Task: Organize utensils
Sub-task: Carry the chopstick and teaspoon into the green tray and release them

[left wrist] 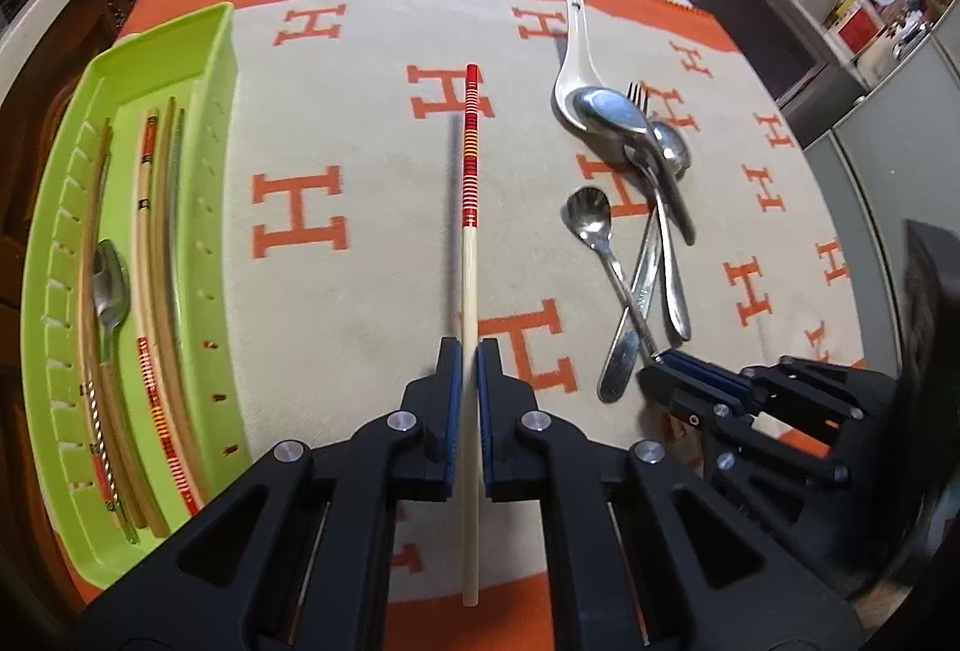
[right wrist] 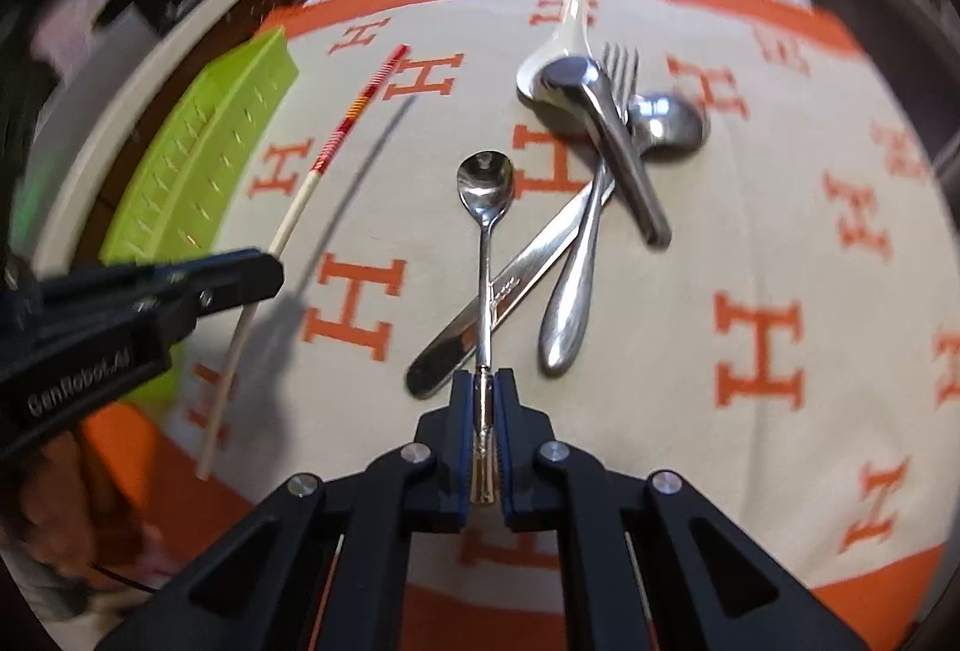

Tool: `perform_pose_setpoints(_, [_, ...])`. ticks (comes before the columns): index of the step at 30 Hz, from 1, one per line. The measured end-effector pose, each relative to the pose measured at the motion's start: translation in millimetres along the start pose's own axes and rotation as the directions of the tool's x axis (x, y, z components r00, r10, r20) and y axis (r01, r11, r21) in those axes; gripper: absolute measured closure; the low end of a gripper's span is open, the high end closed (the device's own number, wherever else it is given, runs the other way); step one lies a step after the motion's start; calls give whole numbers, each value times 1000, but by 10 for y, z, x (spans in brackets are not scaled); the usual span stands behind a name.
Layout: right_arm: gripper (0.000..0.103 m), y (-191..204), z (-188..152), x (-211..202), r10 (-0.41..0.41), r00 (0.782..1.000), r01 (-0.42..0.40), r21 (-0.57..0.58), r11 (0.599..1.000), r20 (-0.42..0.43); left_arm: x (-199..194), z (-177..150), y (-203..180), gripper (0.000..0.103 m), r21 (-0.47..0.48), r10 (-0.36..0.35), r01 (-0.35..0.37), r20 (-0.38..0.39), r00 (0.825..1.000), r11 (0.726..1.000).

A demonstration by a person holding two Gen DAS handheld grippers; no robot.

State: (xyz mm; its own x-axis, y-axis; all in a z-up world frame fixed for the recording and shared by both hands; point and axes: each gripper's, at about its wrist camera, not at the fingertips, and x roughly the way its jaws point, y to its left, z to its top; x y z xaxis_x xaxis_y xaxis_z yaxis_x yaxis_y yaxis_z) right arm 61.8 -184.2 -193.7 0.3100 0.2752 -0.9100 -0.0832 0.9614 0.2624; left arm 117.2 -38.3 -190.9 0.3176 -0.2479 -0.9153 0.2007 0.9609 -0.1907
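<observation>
beige cloth with orange h letters (left wrist: 336, 123) covers the table i'm working over. my left gripper (left wrist: 469, 351) is clamped on a long chopstick (left wrist: 469, 207), cream shaft and red-striped end, lifted above the cloth so it casts a shadow. my right gripper (right wrist: 486, 381) is pinched tight on the handle of a small teaspoon (right wrist: 485, 183), which crosses a fork handle beside the pile of metal spoons and a white ceramic spoon (left wrist: 573, 51). green tray (left wrist: 222, 51) at left holds chopsticks and a spoon.
</observation>
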Motion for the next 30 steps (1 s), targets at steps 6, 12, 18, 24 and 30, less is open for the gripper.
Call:
perform_pose_setpoints(6, [97,-95,-59,-107,145,989,-145,131,981,10,-263,-87,145,100,-23,-25,26,48,999,999])
perform_pose_setpoints(12, [97,110,-2,-316,221,974,-226,128,966,53,-562,-139,402,100,-69,-33,41,108,994,997])
perform_pose_setpoints(18, [97,457,237,-423,308,948,-315,93,945,79,-819,-198,826,100,-152,7,18,161,987,988])
perform_pose_setpoints(24, [97,947,576,-368,367,928,-370,38,928,71,-879,-184,1265,100,-236,58,-16,174,983,972])
perform_pose_setpoints(30, [97,1293,810,-18,363,932,-363,38,931,15,-781,-145,1525,100,-260,114,-70,159,981,963])
